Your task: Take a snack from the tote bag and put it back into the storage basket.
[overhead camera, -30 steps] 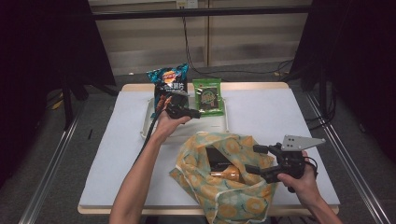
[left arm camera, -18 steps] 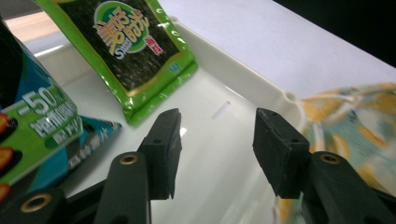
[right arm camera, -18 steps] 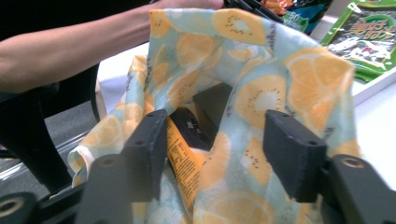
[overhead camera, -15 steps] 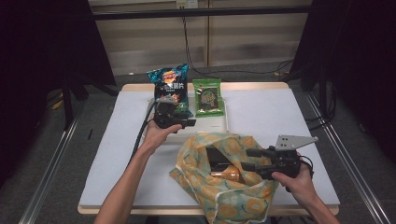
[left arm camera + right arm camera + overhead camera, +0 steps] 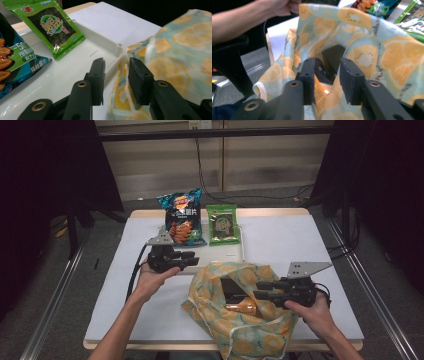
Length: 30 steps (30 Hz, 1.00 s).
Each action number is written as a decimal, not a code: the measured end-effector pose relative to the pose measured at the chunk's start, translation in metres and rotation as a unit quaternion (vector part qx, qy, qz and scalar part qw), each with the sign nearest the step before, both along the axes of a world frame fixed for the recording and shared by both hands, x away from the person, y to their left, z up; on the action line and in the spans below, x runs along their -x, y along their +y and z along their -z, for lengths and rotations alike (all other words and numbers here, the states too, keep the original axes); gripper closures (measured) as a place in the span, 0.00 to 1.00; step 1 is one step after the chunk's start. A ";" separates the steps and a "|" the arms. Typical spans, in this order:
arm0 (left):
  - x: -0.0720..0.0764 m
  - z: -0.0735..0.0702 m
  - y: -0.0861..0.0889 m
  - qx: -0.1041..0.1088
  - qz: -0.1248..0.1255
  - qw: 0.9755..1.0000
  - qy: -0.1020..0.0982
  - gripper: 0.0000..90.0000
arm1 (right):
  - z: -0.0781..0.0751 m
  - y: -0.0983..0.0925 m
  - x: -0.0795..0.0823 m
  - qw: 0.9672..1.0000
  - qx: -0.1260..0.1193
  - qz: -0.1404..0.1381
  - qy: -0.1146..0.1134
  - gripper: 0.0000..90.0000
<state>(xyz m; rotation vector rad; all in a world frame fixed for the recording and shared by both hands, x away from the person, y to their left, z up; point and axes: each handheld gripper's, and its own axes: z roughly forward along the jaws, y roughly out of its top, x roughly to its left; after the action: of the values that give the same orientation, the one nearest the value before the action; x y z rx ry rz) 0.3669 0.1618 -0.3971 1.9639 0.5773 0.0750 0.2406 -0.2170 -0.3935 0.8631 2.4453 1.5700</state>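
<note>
Right gripper (image 5: pixel 261 290) is closing its jaws at the bag's (image 5: pixel 240 332) rim, cloth between them, grip unclear. Left gripper (image 5: pixel 192 258), part-open, holding nothing, is hovering beside the bag.

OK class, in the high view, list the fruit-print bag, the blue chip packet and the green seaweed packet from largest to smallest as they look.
1. fruit-print bag, though it lies nearest the camera
2. blue chip packet
3. green seaweed packet
</note>
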 end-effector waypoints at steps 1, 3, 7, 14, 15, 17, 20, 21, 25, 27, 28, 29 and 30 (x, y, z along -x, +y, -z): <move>0.004 -0.001 0.002 0.008 0.004 1.000 0.004 0.74 | 0.000 0.002 0.000 1.000 0.006 -0.001 -0.001 0.76; 0.011 -0.003 0.004 0.008 0.010 1.000 0.002 0.74 | 0.000 0.005 0.000 1.000 0.013 -0.007 0.002 0.76; 0.030 -0.008 0.006 0.010 0.020 1.000 -0.003 0.74 | -0.001 0.011 -0.002 1.000 0.017 -0.015 0.002 0.75; 0.067 -0.012 0.001 0.018 0.046 0.999 0.000 0.68 | -0.012 0.024 -0.007 0.999 0.030 -0.036 0.003 0.72; 0.071 -0.011 -0.001 0.018 0.055 0.998 0.002 0.68 | -0.011 0.028 -0.009 0.999 0.034 -0.040 0.008 0.72; 0.079 -0.007 -0.006 0.015 0.073 0.997 -0.002 0.70 | -0.006 0.036 -0.013 0.997 0.050 -0.048 0.015 0.72; 0.089 0.000 -0.014 0.011 0.091 0.996 0.003 0.71 | 0.003 0.047 -0.019 0.996 0.067 -0.059 0.028 0.72; 0.091 0.001 -0.016 0.007 0.096 0.995 0.003 0.71 | 0.005 0.050 -0.021 0.995 0.071 -0.062 0.031 0.72; 0.091 0.011 -0.024 0.003 0.106 0.994 0.017 0.69 | 0.015 0.058 -0.029 0.993 0.090 -0.067 0.044 0.71; 0.091 0.017 -0.025 -0.004 0.108 0.994 0.024 0.69 | 0.021 0.060 -0.032 0.992 0.095 -0.070 0.050 0.70; 0.091 0.020 -0.026 -0.012 0.108 0.994 0.023 0.69 | 0.023 0.061 -0.033 0.991 0.098 -0.069 0.052 0.69; 0.091 0.023 -0.027 -0.015 0.107 0.994 0.027 0.69 | 0.026 0.063 -0.034 0.991 0.103 -0.070 0.052 0.67; 0.091 0.026 -0.027 -0.018 0.107 0.994 0.032 0.69 | 0.029 0.064 -0.035 0.990 0.111 -0.070 0.053 0.66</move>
<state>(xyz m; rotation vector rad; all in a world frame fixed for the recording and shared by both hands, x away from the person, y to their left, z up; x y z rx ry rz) 0.2758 0.1346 -0.4234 2.0582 0.4050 -0.1122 0.2754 -0.1527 -0.4224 0.7693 2.7452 1.2858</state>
